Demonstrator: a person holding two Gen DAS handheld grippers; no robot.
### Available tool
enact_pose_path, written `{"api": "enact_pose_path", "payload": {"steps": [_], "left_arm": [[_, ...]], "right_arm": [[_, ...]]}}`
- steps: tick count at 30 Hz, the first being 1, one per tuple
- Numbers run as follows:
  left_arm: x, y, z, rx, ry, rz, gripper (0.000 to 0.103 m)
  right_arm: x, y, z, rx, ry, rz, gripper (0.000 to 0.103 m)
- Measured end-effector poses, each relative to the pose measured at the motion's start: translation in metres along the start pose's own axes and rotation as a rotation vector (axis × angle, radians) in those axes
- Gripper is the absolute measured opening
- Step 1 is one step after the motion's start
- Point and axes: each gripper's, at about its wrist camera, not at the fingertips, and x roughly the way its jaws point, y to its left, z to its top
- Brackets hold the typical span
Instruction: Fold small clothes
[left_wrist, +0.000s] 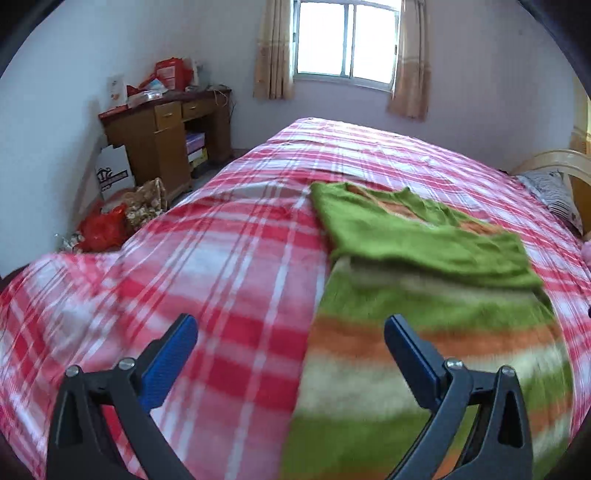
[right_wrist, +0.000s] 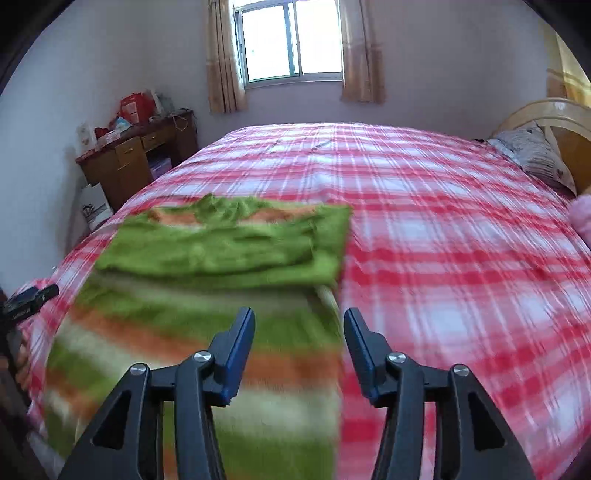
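Striped sweater (left_wrist: 424, 332) lies lengthwise on the plaid bed (left_wrist: 229, 258), sleeves folded in. Left gripper (left_wrist: 291, 325) gapes wide at its left edge, right gripper (right_wrist: 299, 317) half-open over the right edge; both empty, blur permitting.

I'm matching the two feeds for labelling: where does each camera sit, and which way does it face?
Left wrist: on the left gripper, facing down the plaid bed toward the window; its open blue fingers show.
Right wrist: on the right gripper, same heading; its open fingers show.
Shared: the green striped garment, bed, window, desk.
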Motion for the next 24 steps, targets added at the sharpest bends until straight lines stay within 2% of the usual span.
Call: {"api": "enact_pose_path", "payload": {"steps": [3, 6, 9, 14, 18, 19, 20, 22, 24], "left_arm": [[-0.021, 0.011, -0.021, -0.031, 0.006, -0.021, 0.103], [-0.028, 0.014, -0.040, -0.034, 0.043, -0.058, 0.103], [-0.036, 0.008, -0.054, -0.002, 0.047, -0.030, 0.103], [-0.049, 0.008, -0.068, -0.021, 0.060, -0.074, 0.103], [-0.066, 0.005, -0.071, 0.010, 0.025, -0.080, 0.103], [-0.069, 0.005, -0.071, 0.018, 0.016, -0.077, 0.103], [-0.073, 0.004, -0.070, 0.026, 0.002, -0.072, 0.103], [-0.077, 0.007, -0.070, 0.027, -0.012, -0.071, 0.103], [-0.079, 0.010, -0.069, 0.017, -0.019, -0.081, 0.103]], "right_arm": [[-0.032, -0.003, -0.043, -0.032, 0.063, -0.014, 0.052], [-0.047, -0.004, -0.081, -0.029, 0.126, -0.017, 0.052], [-0.047, -0.005, -0.113, 0.044, 0.191, 0.057, 0.052], [-0.039, 0.019, -0.150, 0.041, 0.256, 0.126, 0.052], [-0.035, 0.041, -0.163, -0.052, 0.289, 0.061, 0.052], [-0.036, 0.047, -0.162, -0.078, 0.303, 0.055, 0.046], [-0.036, 0.050, -0.162, -0.079, 0.314, 0.067, 0.033], [-0.037, 0.051, -0.162, -0.047, 0.344, 0.136, 0.021], [-0.034, 0.053, -0.165, -0.033, 0.366, 0.147, 0.021]]}}
